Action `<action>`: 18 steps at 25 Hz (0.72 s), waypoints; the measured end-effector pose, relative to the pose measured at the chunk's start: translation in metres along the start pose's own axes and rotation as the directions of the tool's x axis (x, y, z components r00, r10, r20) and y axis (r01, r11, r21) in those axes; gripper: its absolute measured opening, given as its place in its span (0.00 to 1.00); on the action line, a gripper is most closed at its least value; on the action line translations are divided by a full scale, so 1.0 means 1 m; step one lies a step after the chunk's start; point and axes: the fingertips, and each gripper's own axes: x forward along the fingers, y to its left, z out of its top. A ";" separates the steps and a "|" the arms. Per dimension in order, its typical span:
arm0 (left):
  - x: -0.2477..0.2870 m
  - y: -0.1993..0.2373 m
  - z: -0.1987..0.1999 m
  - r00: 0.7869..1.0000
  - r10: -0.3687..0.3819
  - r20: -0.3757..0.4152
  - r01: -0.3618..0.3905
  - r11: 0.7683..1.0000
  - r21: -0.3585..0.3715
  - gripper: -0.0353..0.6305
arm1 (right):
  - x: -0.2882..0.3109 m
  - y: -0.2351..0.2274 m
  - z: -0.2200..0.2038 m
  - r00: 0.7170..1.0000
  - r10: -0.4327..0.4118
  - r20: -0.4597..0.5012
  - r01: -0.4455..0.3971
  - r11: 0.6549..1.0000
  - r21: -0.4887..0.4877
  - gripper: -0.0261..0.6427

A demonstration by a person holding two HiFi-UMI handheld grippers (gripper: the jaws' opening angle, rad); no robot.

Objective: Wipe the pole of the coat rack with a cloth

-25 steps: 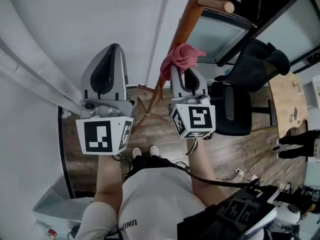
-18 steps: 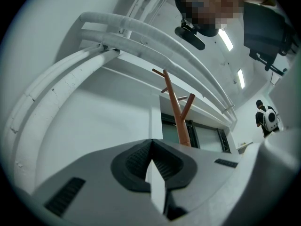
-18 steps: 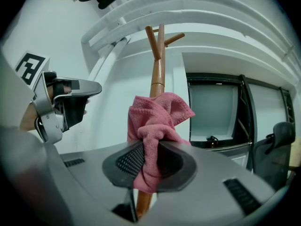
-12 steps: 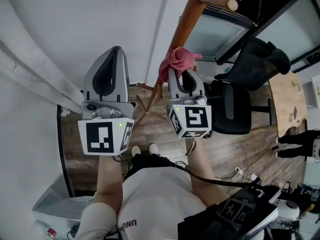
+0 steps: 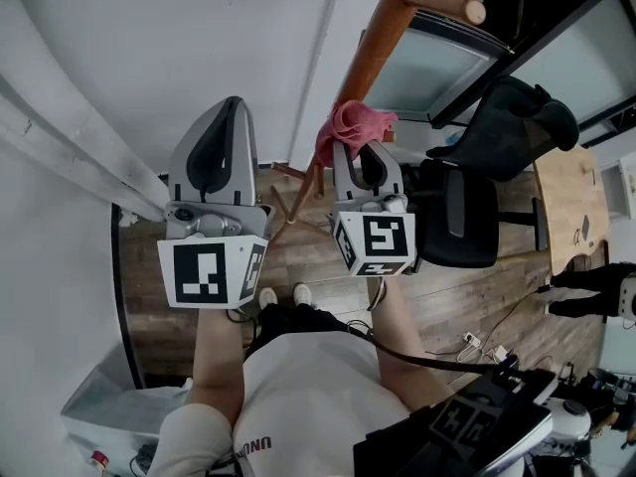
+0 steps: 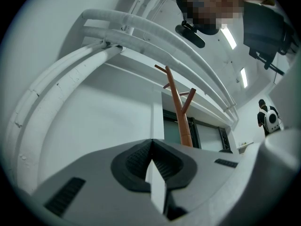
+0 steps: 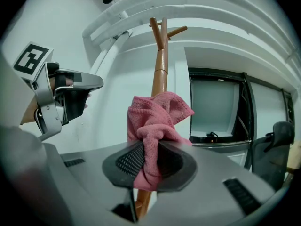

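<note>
Head view: my left gripper (image 5: 232, 107) hangs to the left of the coat rack, well apart from it, jaws pressed together on nothing. To its right, my right gripper (image 5: 360, 153) is clamped on the pink cloth (image 5: 348, 127), which is bunched against the slanting wooden pole (image 5: 381, 40).

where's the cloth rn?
Head view, centre-right: the cloth is clamped in the right gripper, against the pole, right of the left gripper.
</note>
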 end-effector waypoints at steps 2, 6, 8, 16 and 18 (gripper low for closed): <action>-0.001 0.000 -0.003 1.000 0.005 -0.008 -0.005 1.000 -0.004 0.07 | 0.000 0.001 -0.002 1.000 0.001 -0.006 -0.001 1.000 -0.004 0.15; -0.002 0.000 -0.005 1.000 0.010 -0.016 -0.010 1.000 -0.006 0.07 | -0.001 0.002 -0.006 1.000 0.004 -0.016 -0.004 1.000 -0.008 0.15; -0.003 0.000 -0.006 1.000 0.012 -0.018 -0.012 1.000 -0.007 0.07 | -0.001 0.003 -0.009 1.000 0.006 -0.022 -0.006 1.000 -0.010 0.15; -0.006 0.002 -0.009 0.999 0.023 -0.024 -0.023 1.000 -0.012 0.07 | -0.002 0.008 -0.018 0.999 0.019 -0.037 -0.020 0.999 -0.030 0.15; -0.007 0.002 -0.010 0.999 0.025 -0.026 -0.026 1.000 -0.014 0.07 | -0.002 0.010 -0.021 0.999 0.021 -0.043 -0.023 0.999 -0.036 0.15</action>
